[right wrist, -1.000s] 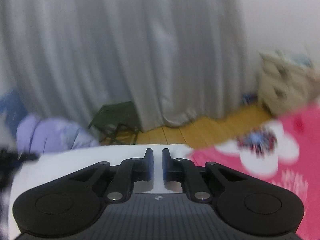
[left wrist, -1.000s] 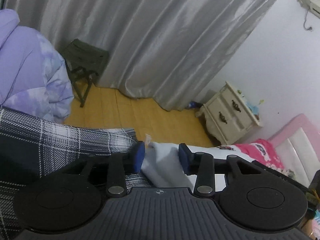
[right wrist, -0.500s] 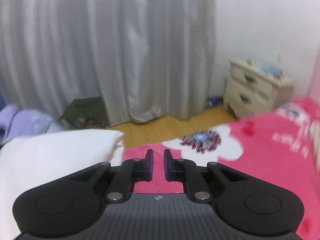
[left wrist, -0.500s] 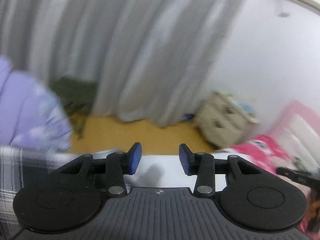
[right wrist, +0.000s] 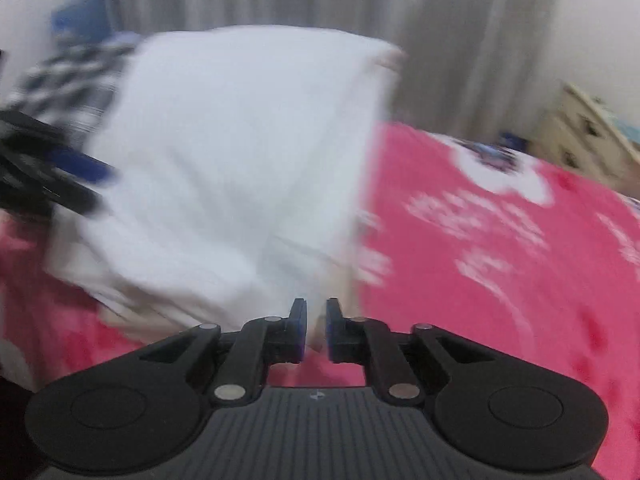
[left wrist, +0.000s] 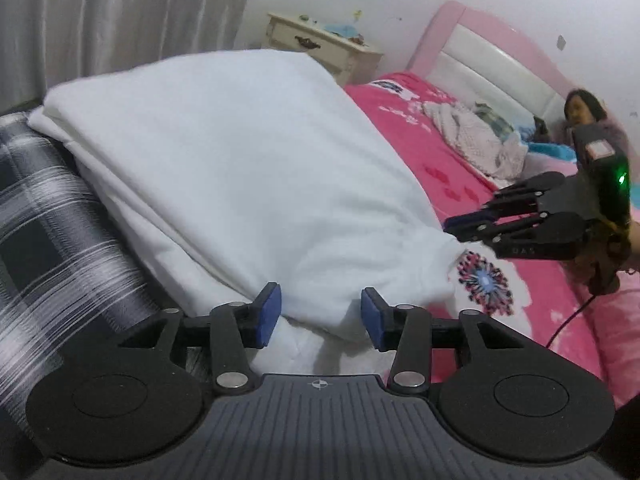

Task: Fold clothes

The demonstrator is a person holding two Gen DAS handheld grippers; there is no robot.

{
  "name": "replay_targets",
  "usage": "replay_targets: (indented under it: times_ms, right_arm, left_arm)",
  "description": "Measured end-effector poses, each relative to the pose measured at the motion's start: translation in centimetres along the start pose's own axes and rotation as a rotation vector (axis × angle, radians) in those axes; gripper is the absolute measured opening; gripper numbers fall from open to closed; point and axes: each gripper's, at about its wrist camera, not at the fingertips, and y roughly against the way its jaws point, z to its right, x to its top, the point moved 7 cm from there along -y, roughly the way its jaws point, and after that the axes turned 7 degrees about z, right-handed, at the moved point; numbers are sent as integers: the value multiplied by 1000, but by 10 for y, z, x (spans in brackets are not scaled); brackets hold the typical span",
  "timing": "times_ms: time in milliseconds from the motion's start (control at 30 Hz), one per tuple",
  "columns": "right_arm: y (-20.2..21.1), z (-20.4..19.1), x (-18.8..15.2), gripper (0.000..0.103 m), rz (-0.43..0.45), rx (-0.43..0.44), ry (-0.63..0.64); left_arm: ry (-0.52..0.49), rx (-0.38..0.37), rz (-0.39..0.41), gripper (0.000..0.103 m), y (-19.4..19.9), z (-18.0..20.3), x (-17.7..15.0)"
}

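Observation:
A folded white garment [left wrist: 240,160] lies on the pink bed cover [left wrist: 440,168], with a black-and-white plaid garment [left wrist: 48,208] beside it on the left. My left gripper [left wrist: 320,316] stands open at the white garment's near edge, and a bulge of the fold lies between its blue pads. My right gripper [left wrist: 452,222] comes in from the right, tips at the garment's right edge. In the blurred right wrist view its jaws [right wrist: 316,324] stand a narrow gap apart over the white garment's [right wrist: 240,152] near corner. The left gripper [right wrist: 80,172] shows as a blur at the far left.
A cream nightstand [left wrist: 320,48] stands by the grey curtain [left wrist: 120,8]. The pink headboard [left wrist: 492,52] is at the back right, with crumpled clothes [left wrist: 472,132] and a person [left wrist: 580,108] lying near it. A black cable [left wrist: 568,320] trails over the cover.
Both views swung from the curtain and wooden floor down onto the bed. The white garment now fills both views, and the right gripper has come into the left wrist view.

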Motion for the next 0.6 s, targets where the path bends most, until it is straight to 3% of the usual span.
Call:
replay_targets:
  times_ms: [133, 200, 267, 367, 500, 600]
  right_arm:
    - [35, -11, 16, 12, 102, 53, -19]
    - [38, -29, 30, 12, 186, 113, -29]
    - [28, -48, 33, 12, 199, 177, -55]
    - [-6, -63, 9, 12, 76, 172, -51]
    - [-24, -60, -40, 13, -116, 103, -22]
    - [-7, -52, -57, 14, -159, 71, -42]
  left_arm:
    - [-65, -73, 38, 46, 10, 23, 6]
    - [-97, -105, 21, 47, -1, 41, 1]
    - [-133, -112, -16, 47, -17, 55, -8]
    - [-182, -49, -76, 46, -37, 49, -32]
    - [-178, -35, -103, 47, -23, 48, -44]
    - [-167, -32, -106, 47, -8, 52, -49]
